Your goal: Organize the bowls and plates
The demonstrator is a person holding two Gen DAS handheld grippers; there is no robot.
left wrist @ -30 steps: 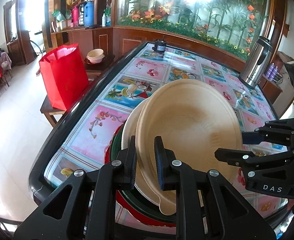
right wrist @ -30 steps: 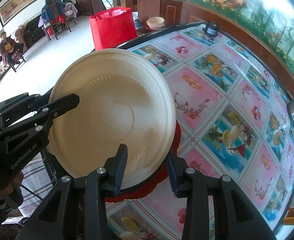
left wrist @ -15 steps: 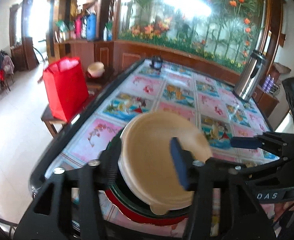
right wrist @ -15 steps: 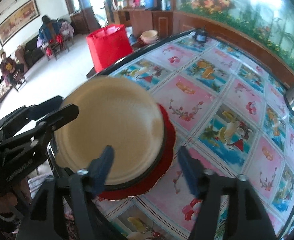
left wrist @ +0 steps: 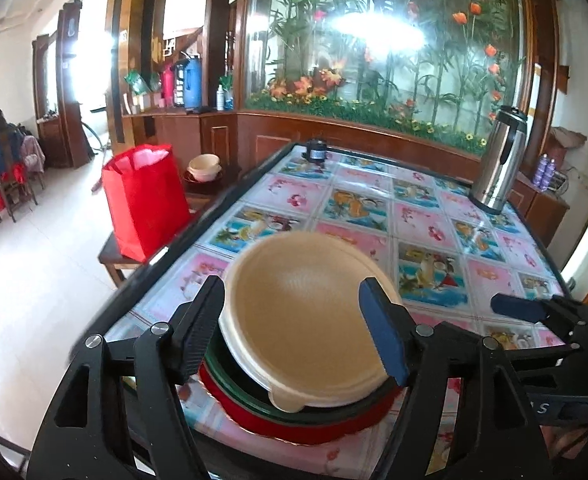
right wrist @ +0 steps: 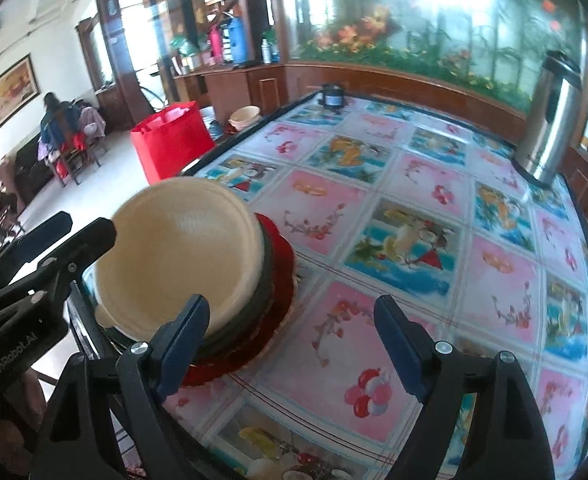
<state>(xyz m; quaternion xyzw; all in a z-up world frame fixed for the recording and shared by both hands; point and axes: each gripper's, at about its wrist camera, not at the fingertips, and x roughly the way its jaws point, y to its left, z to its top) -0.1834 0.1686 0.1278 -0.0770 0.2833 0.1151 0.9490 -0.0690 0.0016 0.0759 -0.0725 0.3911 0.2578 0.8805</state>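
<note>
The cream plate point(left wrist: 309, 320) lay atop the green plate point(left wrist: 254, 392) and red plate point(left wrist: 294, 426) near the surface point(right wrist: 413, 240) edge, nested by size, while the left tool point(left wrist: 294, 320) and right tool point(right wrist: 290, 340) stood wide and empty.

Your cream plate point(left wrist: 309, 316) sits right side up on top of the stack, over a dark green plate point(left wrist: 254, 390) and a red plate point(left wrist: 254, 420), near the table's point(left wrist: 425, 216) corner edge.
</note>
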